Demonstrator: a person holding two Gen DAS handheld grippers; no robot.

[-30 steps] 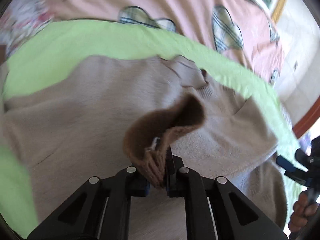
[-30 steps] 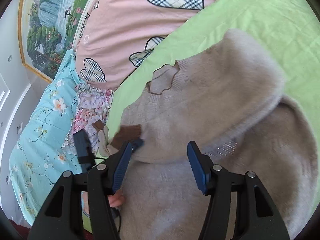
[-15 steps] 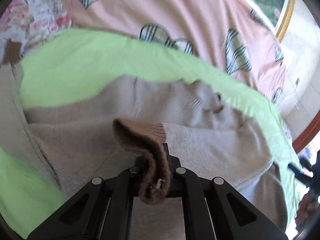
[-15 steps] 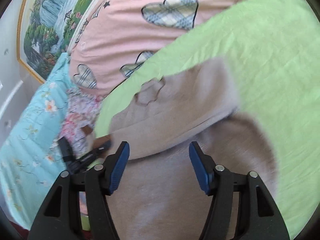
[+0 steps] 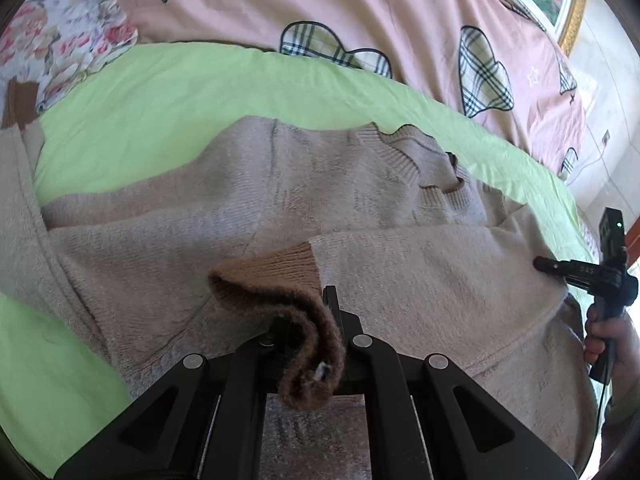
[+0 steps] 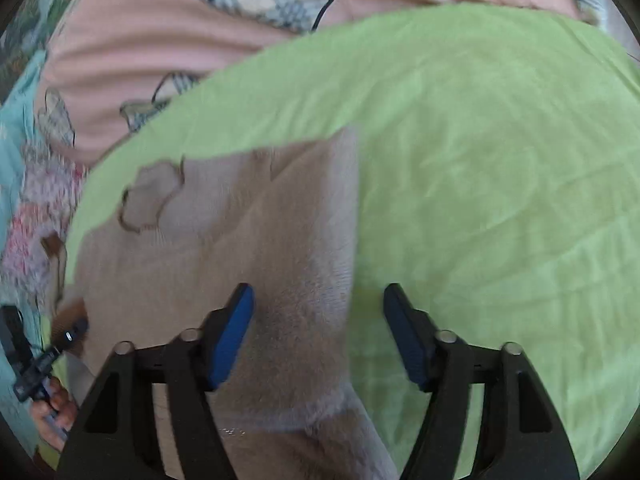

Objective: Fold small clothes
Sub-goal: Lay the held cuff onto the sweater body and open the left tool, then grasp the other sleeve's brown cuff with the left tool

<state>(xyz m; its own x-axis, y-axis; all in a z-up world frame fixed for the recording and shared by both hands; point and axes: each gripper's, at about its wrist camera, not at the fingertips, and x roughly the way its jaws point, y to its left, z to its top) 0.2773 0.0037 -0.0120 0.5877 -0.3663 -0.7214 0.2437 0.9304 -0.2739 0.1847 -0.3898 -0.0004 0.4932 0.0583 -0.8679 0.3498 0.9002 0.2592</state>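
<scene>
A bed carries a light green sheet (image 5: 168, 92), with a pink quilt (image 5: 360, 4) with checked hearts behind it and a floral cloth (image 5: 52, 40) at the far left. On the green sheet lies a beige sweater (image 5: 248, 200), its neckline toward the quilt. The left hand-held gripper (image 5: 316, 332) is clenched on the brown cuff (image 5: 280, 280) of one sleeve, which is laid across the body of the sweater; the cuff curls over the closed jaws. Further right, in the right wrist view, the right hand-held gripper (image 6: 318, 312) has its jaws apart but closing. The folded side edge of the sweater (image 6: 352, 216) runs between the blue pads (image 6: 234, 336), and they do not press on it. This view is blurred.
</scene>
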